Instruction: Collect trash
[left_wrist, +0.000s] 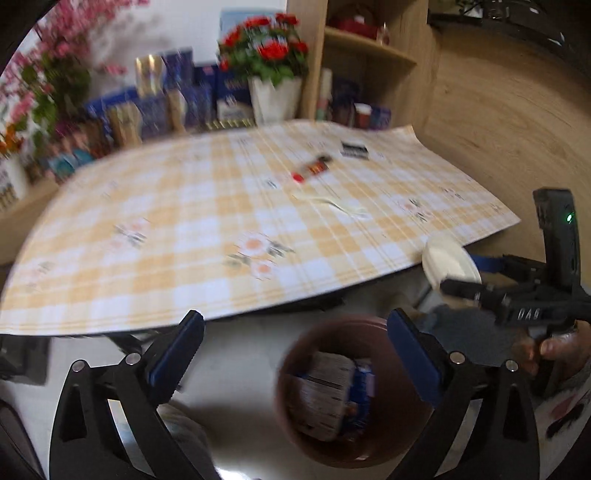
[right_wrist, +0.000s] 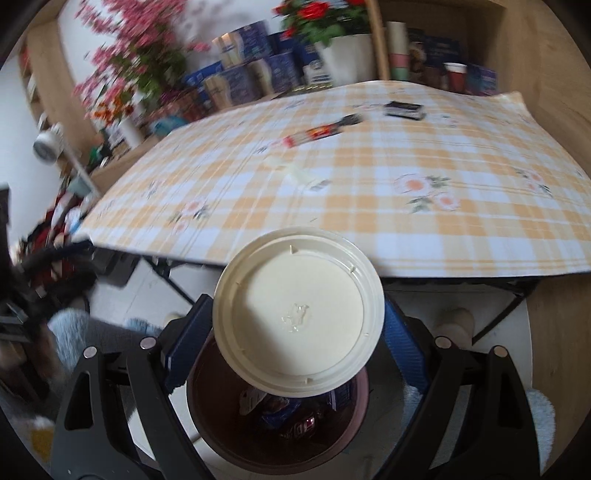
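Note:
A brown bin (left_wrist: 295, 350) stands on the floor below the table edge, with a white and blue package (left_wrist: 332, 395) inside. My left gripper (left_wrist: 293, 321) hangs above it, open, with nothing between its fingers. My right gripper (right_wrist: 297, 306) is shut on a round white plastic lid (right_wrist: 299, 314), held over the bin (right_wrist: 207, 406). From the left wrist view, that gripper (left_wrist: 472, 275) and the lid (left_wrist: 448, 258) show at the right. On the checked tablecloth (left_wrist: 184, 221) lie a red and black wrapper (left_wrist: 312, 168), a black packet (left_wrist: 354, 149) and a white scrap (left_wrist: 332, 203).
Blue boxes (left_wrist: 177, 96) and a white pot of red flowers (left_wrist: 273, 96) line the table's far edge, beside a wooden shelf unit (left_wrist: 369, 55). A hand (left_wrist: 554, 347) grips the right tool. Fluffy blue slippers (right_wrist: 70, 328) sit on the floor near the bin.

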